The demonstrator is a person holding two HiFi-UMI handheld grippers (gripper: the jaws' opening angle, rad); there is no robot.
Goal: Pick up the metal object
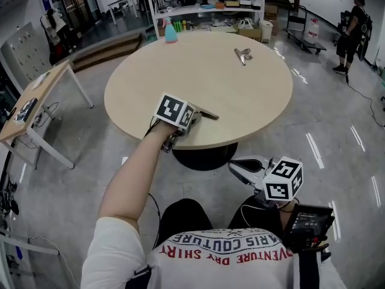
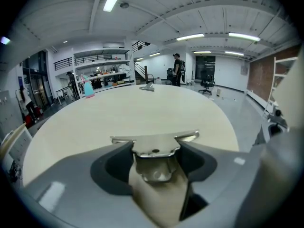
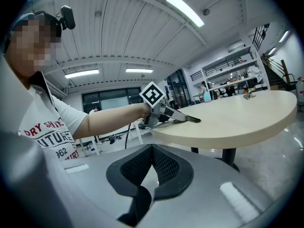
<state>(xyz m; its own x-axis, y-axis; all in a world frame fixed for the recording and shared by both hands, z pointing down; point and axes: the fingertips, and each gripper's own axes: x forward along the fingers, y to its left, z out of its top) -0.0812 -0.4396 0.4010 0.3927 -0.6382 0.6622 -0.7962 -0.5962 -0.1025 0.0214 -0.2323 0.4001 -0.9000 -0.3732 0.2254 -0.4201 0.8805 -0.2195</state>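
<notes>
A flat silver metal plate (image 2: 154, 145) with a wide T-shaped end sits between the jaws of my left gripper (image 1: 195, 117), which are shut on its narrow part. Its tip (image 1: 209, 114) pokes out over the near edge of the round beige table (image 1: 180, 71). A second metal object (image 1: 243, 55), a small shiny clip-like piece, lies on the table's far right side, also seen in the left gripper view (image 2: 148, 87). My right gripper (image 1: 243, 168) hangs low beside the person's lap, off the table, shut with nothing in it (image 3: 152, 151).
A blue spray bottle (image 1: 171, 31) stands at the table's far edge. Shelves (image 1: 204, 8) with clutter stand behind it, a wooden side desk (image 1: 30, 107) is at the left, and a person (image 1: 352, 35) stands on the floor at the far right.
</notes>
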